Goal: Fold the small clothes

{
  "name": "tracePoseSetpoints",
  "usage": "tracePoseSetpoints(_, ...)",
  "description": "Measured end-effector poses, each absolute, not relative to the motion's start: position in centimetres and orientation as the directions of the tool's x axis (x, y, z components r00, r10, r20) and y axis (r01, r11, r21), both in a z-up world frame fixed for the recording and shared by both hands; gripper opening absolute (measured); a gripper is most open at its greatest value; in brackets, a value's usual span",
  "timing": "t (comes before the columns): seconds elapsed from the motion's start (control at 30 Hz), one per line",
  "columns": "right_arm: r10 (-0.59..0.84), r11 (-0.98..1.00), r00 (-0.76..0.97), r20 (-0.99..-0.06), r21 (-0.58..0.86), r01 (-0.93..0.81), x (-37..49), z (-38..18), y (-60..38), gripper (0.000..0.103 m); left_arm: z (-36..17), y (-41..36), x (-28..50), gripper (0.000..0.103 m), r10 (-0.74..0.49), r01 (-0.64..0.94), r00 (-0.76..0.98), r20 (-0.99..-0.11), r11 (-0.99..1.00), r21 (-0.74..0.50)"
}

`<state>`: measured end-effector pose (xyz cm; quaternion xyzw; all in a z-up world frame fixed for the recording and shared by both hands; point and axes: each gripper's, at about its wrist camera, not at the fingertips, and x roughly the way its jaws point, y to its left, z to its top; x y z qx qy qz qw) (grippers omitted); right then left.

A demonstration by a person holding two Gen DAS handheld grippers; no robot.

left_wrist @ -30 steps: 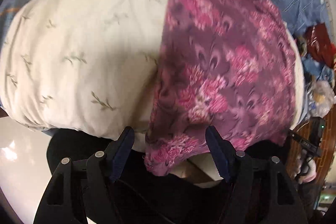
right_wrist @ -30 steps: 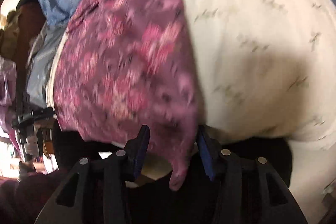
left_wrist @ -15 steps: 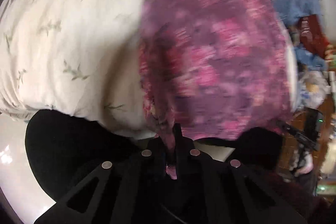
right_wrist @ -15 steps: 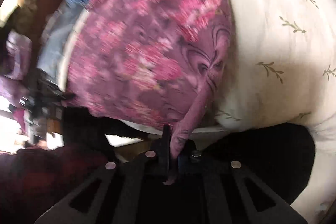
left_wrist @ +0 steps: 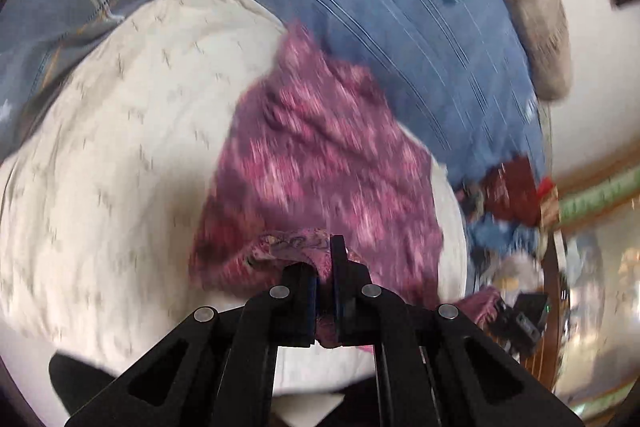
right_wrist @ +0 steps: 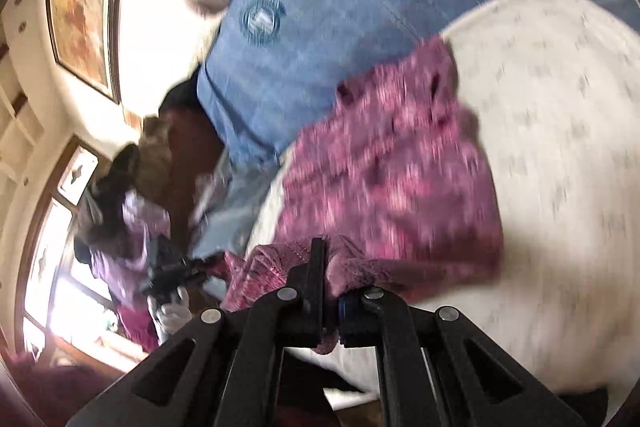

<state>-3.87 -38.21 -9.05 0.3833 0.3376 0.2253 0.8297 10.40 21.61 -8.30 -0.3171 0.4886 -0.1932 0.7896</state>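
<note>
A purple and pink floral garment (left_wrist: 320, 163) lies on a cream leaf-print cover (left_wrist: 120, 163). It also shows in the right wrist view (right_wrist: 392, 179), blurred by motion. My left gripper (left_wrist: 325, 291) is shut on the garment's near edge, which is lifted and curled back over the cloth. My right gripper (right_wrist: 330, 291) is shut on the garment's other near corner, with cloth bunched around its fingers (right_wrist: 318, 267). The far end of the garment rests against a blue striped cloth (left_wrist: 400, 11).
The cream cover (right_wrist: 560, 147) fills the right of the right wrist view. A blue cloth with a round emblem (right_wrist: 320, 7) lies beyond. A pile of mixed clothes (left_wrist: 508, 211) sits at the bed's side. A brown pillow (left_wrist: 528, 7) lies at the far edge.
Both grippers closed on the garment's near edge, then lifted it and carried it forward over the rest of the cloth. The views now look further up the bed.
</note>
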Motion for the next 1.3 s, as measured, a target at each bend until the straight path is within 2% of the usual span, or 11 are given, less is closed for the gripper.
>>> tracePoseSetpoints(0.33,0.572,0.558,0.739,-0.355,0.829,-0.033,10.2,-9.9,-41.9,0.004,-8.3,19.4,24.2,0.004,-0.592,-0.072,0.518,-0.617,0.689,-0.722)
tracePoseSetpoints(0.57,0.521,0.516,0.745,-0.416,0.849,0.113,19.4,-13.9,-43.6,0.004,-9.7,16.3,34.9,0.005,-0.528,-0.144,0.514,-0.676,0.724,-0.675)
tracePoseSetpoints(0.77,0.496,0.440,0.726,-0.477,0.859,0.263,23.0,-18.3,-44.8,0.009,-14.3,15.0,41.8,0.005,-0.464,-0.286,0.434,-0.772,0.742,-0.606)
tracePoseSetpoints(0.83,0.499,0.385,0.721,-0.481,0.868,0.312,23.5,-19.5,-45.3,0.009,-15.8,14.9,43.4,0.005,-0.478,-0.340,0.385,-0.790,0.722,-0.602)
tracePoseSetpoints(0.93,0.497,0.335,0.749,-0.437,0.894,0.299,23.5,-19.2,-46.1,0.009,-16.0,15.7,44.5,0.007,-0.562,-0.376,0.396,-0.726,0.622,-0.687)
tracePoseSetpoints(1.03,0.486,0.333,0.778,-0.399,0.907,0.257,22.8,-17.9,-46.7,0.017,-14.6,16.6,44.7,0.022,-0.619,-0.335,0.450,-0.644,0.551,-0.764)
tracePoseSetpoints(1.07,0.474,0.325,0.794,-0.380,0.914,0.244,22.3,-17.5,-47.1,0.022,-14.0,16.7,44.6,0.040,-0.609,-0.317,0.469,-0.640,0.560,-0.765)
tracePoseSetpoints(1.13,0.465,0.256,0.833,-0.300,0.946,0.198,21.4,-16.9,-48.2,0.042,-12.3,16.7,44.1,0.065,-0.512,-0.283,0.513,-0.688,0.657,-0.699)
tracePoseSetpoints(1.2,0.418,0.227,0.871,-0.256,0.958,0.173,20.1,-16.3,-49.4,0.047,-11.4,16.2,43.5,0.067,-0.479,-0.238,0.519,-0.708,0.715,-0.658)
tracePoseSetpoints(1.23,0.401,0.262,0.872,-0.281,0.947,0.185,19.7,-15.8,-49.8,0.050,-11.4,15.7,43.4,0.068,-0.497,-0.201,0.502,-0.708,0.729,-0.654)
tracePoseSetpoints(1.3,0.369,0.412,0.822,-0.433,0.869,0.273,19.8,-15.1,-49.9,0.051,-11.8,14.5,43.1,0.070,-0.503,-0.154,0.453,-0.736,0.769,-0.620)
